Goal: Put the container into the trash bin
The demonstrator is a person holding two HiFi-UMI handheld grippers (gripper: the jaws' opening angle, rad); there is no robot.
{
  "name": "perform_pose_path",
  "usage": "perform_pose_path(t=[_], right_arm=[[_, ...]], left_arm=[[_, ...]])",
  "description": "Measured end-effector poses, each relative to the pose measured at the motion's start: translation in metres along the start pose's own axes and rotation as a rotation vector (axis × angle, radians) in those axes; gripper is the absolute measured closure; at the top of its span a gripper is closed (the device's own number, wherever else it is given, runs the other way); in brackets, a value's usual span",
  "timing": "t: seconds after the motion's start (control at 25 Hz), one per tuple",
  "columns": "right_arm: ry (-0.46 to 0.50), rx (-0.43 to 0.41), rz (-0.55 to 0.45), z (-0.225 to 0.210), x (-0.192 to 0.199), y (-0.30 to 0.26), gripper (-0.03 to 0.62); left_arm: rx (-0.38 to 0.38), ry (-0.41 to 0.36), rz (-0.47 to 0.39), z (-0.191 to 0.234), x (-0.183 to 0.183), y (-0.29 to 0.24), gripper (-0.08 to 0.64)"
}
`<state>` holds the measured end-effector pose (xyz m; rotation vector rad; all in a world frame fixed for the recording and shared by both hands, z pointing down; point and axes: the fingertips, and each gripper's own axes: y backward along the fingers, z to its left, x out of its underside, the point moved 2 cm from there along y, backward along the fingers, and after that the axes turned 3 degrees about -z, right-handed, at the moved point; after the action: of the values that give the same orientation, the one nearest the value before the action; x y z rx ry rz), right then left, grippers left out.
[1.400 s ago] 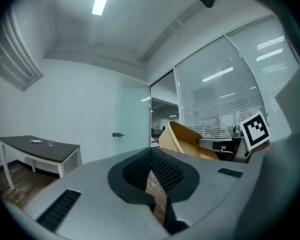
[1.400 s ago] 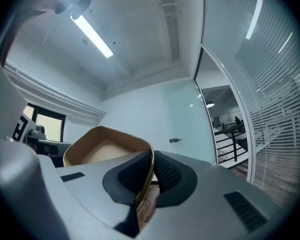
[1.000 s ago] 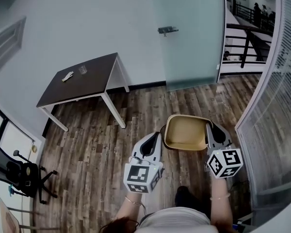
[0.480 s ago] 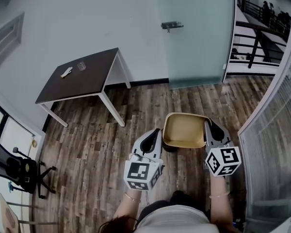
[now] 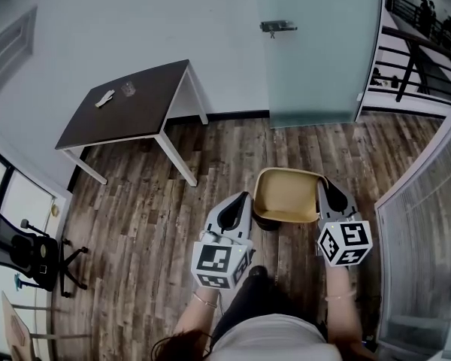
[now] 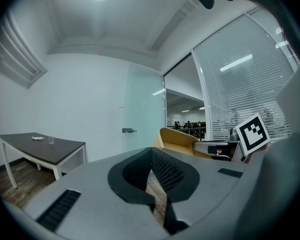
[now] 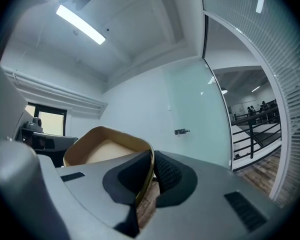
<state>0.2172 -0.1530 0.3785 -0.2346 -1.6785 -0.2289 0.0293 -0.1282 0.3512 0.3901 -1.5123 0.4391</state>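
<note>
A tan, shallow square container (image 5: 287, 195) hangs level above the wooden floor in the head view. My right gripper (image 5: 329, 194) is shut on its right rim; in the right gripper view the thin rim (image 7: 149, 170) sits pinched between the dark pads, and the container's hollow (image 7: 105, 149) opens to the left. My left gripper (image 5: 240, 205) is beside the container's left side, apart from it, jaws shut with nothing between them. In the left gripper view the container (image 6: 176, 137) shows to the right of the closed fingertips (image 6: 151, 153). No trash bin is visible in any view.
A dark table (image 5: 154, 115) on white legs stands at the far left, with a small glass and a white object on it. A frosted glass door (image 5: 319, 51) is ahead. An office chair (image 5: 22, 254) is at left, a blind-covered glass wall (image 5: 428, 224) at right.
The whole view has slid: the door and table sit nearer and shifted as the person walks forward. Both grippers and the container keep their places relative to each other; the grip is unchanged.
</note>
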Motion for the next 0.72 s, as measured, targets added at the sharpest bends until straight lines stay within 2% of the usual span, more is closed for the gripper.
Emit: perform_pose_path(t=[0.48, 0.72], right_arm=[[0.019, 0.062, 0.063, 0.028, 0.031, -0.122, 0.565], [0.020, 0.097, 0.106, 0.030, 0.054, -0.162, 0.565]], left_arm=[[0.024, 0.036, 0.015, 0.123, 0.018, -0.062, 0.541], [0.045, 0.050, 0.041, 0.162, 0.035, -0.090, 0.541]])
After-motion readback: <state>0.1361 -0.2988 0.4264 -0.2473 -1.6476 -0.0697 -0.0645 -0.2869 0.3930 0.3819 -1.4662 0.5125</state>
